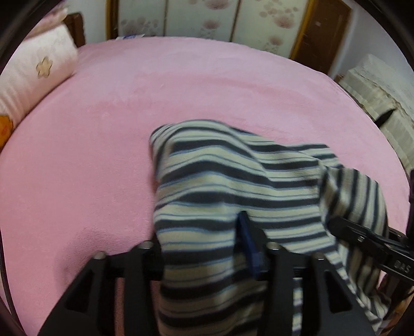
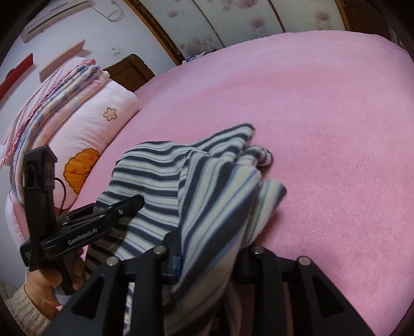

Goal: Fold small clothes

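Two hand-held grippers (image 1: 199,227) (image 2: 209,240), grip on striped garment (image 1: 212,175) unclear; pink bed (image 1: 181,85), floral panels (image 1: 207,18).

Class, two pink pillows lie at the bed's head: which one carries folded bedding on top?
The upper pillow, with the small flower outline; the lower pillow shows an orange figure.

Soft napped striped garment (image 1: 222,181) on matt fuzzy pink blanket (image 1: 103,129); matt black plastic tongs (image 2: 207,258).

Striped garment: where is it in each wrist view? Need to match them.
Left wrist: striped garment lies lower centre to lower right, draped between the left gripper fingers.
Right wrist: lower centre, running down between the right gripper fingers.
Shared landmark: the pink pillow with a flower outline, at left in both views.
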